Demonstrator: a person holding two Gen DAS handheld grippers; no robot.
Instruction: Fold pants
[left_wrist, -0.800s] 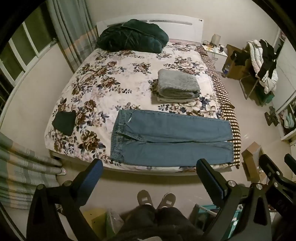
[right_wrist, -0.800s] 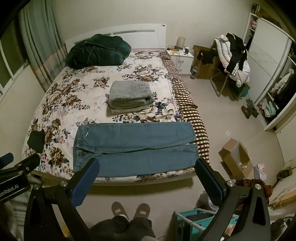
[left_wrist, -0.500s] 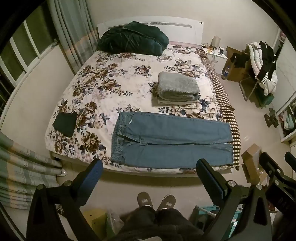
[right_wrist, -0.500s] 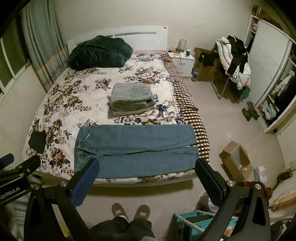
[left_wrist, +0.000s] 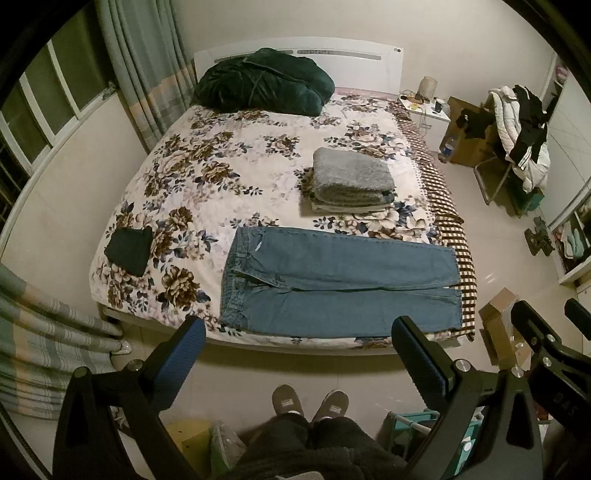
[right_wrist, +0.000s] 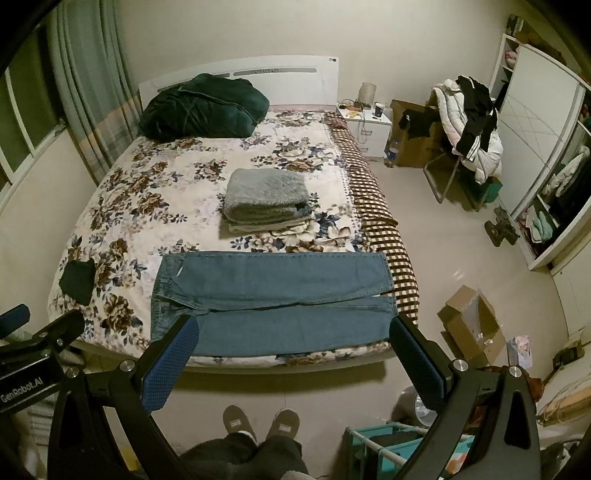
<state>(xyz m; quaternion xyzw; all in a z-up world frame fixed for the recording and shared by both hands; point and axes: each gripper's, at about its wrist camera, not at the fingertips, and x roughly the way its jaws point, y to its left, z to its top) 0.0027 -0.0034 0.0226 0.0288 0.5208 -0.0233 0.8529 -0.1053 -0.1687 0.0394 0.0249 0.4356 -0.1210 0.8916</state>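
Here | jeans (left_wrist: 332, 284) flat | both fingers wide, empty | wardrobe (right_wrist: 535, 147) right view only

Dim, warm yellowish indoor light from overhead; source out of frame. Window (left_wrist: 44, 107) dark. Faint glare patch on floor tiles (right_wrist: 458, 275). Soft shadow under the bed's near edge (left_wrist: 295, 345). Strong fisheye bending, black vignette in corners. Focus fairly sharp centrally, softer toward edges.
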